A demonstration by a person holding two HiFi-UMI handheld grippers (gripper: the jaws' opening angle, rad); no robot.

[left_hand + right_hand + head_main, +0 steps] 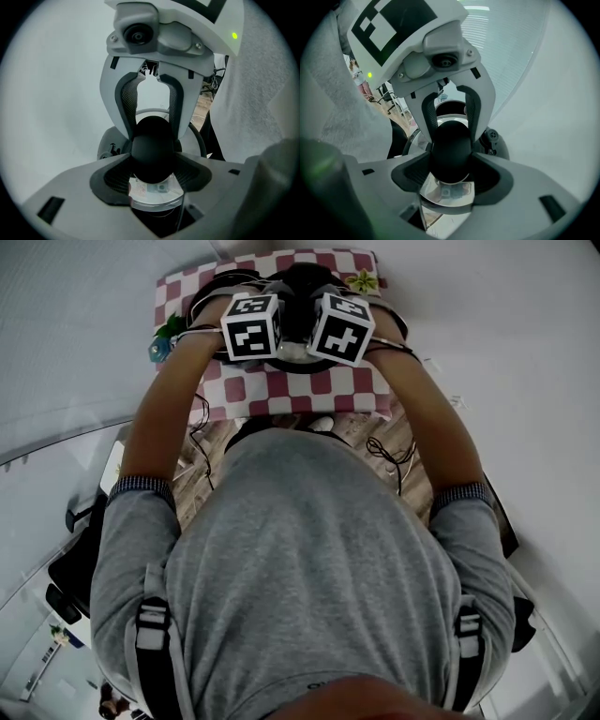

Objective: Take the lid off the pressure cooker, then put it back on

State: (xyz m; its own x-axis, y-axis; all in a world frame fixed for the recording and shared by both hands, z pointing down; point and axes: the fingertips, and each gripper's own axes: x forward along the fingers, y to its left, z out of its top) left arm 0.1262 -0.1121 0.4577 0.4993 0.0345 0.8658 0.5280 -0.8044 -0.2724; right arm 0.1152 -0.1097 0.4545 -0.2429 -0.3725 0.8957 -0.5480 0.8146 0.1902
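The pressure cooker lid shows as a shiny metal disc [154,196] [446,194] under a round black knob [152,150] [451,150]. My left gripper [152,176] and right gripper [450,176] are both shut on that knob from opposite sides, each one's dark pads pressed to it. Each gripper view shows the other gripper facing it, its two fingers [129,105] [430,117] reaching down onto the knob. A small valve [111,148] [493,137] sits on the lid. In the head view the two marker cubes [251,326] [342,329] stand side by side, hiding the lid; something dark [302,285] lies beyond them.
A red-and-white checked cloth [281,390] covers the table below the grippers, with a yellow flower [361,281] at its far right and a green-blue ornament [164,338] at its left edge. Cables [389,454] hang over the wooden floor [202,474]. My grey-shirted torso fills the lower head view.
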